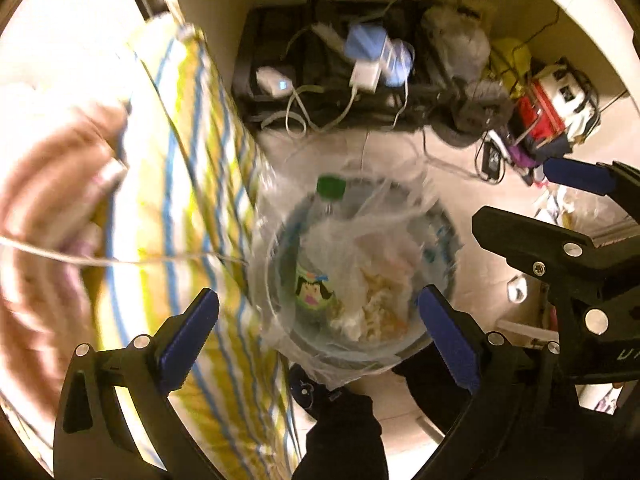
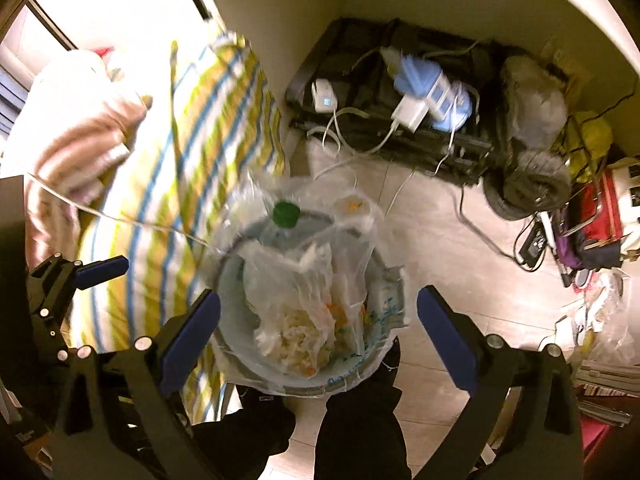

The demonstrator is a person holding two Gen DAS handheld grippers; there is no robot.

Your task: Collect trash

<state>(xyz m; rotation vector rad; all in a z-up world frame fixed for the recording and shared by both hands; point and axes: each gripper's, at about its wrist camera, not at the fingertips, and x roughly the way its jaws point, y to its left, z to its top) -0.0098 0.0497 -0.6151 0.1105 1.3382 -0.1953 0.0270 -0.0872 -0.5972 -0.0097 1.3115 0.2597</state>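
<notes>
Hovering apart and empty, the left tool (image 1: 318,336) and right tool (image 2: 318,336) hang over the floor bin (image 2: 236,344); its thin liner (image 2: 384,284) looks light, floppy, best pinched at the rim.

Warm yellowish indoor light. Strong glare burns out the upper left of both views, beyond the yellow-and-blue striped bedsheet (image 1: 192,184), which is motion-smeared. Fisheye bending and dark vignette at edges. Light source possibly a window; cannot confirm.

Each black claw (image 1: 318,340) (image 2: 318,340) has blue pads, silver screws, and the person wears dark trousers (image 2: 360,432).
</notes>
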